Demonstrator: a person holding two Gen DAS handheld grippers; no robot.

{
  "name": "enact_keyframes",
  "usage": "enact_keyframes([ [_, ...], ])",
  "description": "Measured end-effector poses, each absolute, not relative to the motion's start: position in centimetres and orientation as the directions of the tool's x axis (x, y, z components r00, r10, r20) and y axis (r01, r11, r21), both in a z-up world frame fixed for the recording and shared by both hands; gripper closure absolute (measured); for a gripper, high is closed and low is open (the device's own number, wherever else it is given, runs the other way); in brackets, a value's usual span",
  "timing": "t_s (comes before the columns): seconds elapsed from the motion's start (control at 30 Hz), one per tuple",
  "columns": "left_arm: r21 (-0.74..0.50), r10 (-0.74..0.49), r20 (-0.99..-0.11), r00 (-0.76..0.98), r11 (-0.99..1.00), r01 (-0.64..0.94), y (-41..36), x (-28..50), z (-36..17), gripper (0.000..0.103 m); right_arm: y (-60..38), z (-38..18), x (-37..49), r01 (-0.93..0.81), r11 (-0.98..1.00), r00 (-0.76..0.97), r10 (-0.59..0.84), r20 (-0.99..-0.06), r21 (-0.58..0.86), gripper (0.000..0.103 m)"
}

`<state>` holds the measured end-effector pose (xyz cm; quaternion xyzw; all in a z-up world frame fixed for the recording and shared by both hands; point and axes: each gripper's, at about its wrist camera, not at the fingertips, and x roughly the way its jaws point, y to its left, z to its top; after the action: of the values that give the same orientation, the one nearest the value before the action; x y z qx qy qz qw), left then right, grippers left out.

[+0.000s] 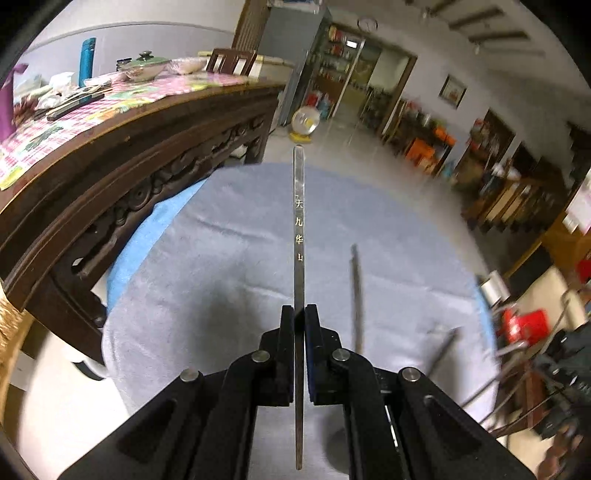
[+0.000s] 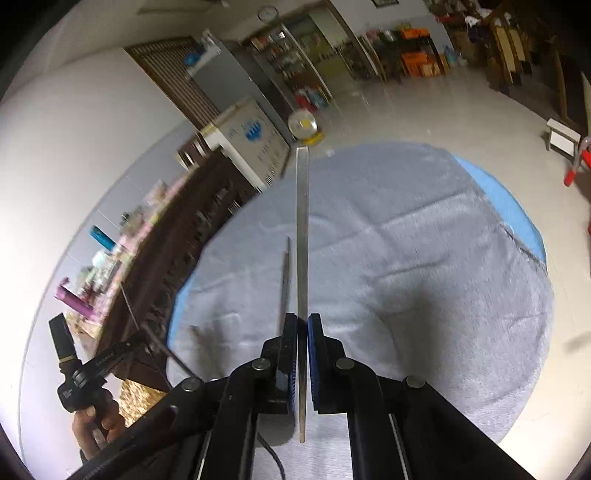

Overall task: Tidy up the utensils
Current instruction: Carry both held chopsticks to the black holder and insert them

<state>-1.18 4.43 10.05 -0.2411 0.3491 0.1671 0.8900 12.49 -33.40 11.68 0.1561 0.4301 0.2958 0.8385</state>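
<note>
Pretty lived-in room. A grey fleece blanket (image 1: 240, 258) is spread over something blue, right beside a dark carved wooden table (image 1: 155, 155). That table has a pink checked cloth (image 1: 92, 110), a lidded pot (image 1: 144, 68) and a teal bottle (image 1: 86, 59) on top. Farther back a small round fan (image 1: 306, 122) sits on the pale tiled floor, near a white chest freezer (image 2: 251, 144). A wall clock (image 2: 267, 13) hangs high up.
</note>
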Motion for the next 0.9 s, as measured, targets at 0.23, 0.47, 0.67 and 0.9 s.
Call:
enact_keyframes([
  [0.23,-0.405,0.093,-0.566,0.819,0.834,-0.375,2.1,-3.1,13.3,0.098,-32.5,15.2,8.8,-0.443,0.733,0.531,0.678,-0.509,0.516,0.097],
  [0.47,-0.379,0.103,-0.503,0.858,0.866,-0.326,-0.9,-2.7,12.9,0.098,-28.4,15.7,6.1,-0.524,0.718,0.538,0.696,-0.475,0.458,0.096],
  [0.67,-0.335,0.108,-0.496,0.861,0.892,-0.305,-2.8,-1.9,10.7,0.098,-25.7,14.0,4.7,-0.552,0.739,0.553,0.671,-0.494,0.385,0.096],
  [0.9,-0.287,0.123,-0.526,0.841,0.906,-0.312,-3.6,-1.7,8.4,0.098,-24.4,11.6,3.8,-0.567,0.757,0.548,0.642,-0.536,0.327,0.096],
])
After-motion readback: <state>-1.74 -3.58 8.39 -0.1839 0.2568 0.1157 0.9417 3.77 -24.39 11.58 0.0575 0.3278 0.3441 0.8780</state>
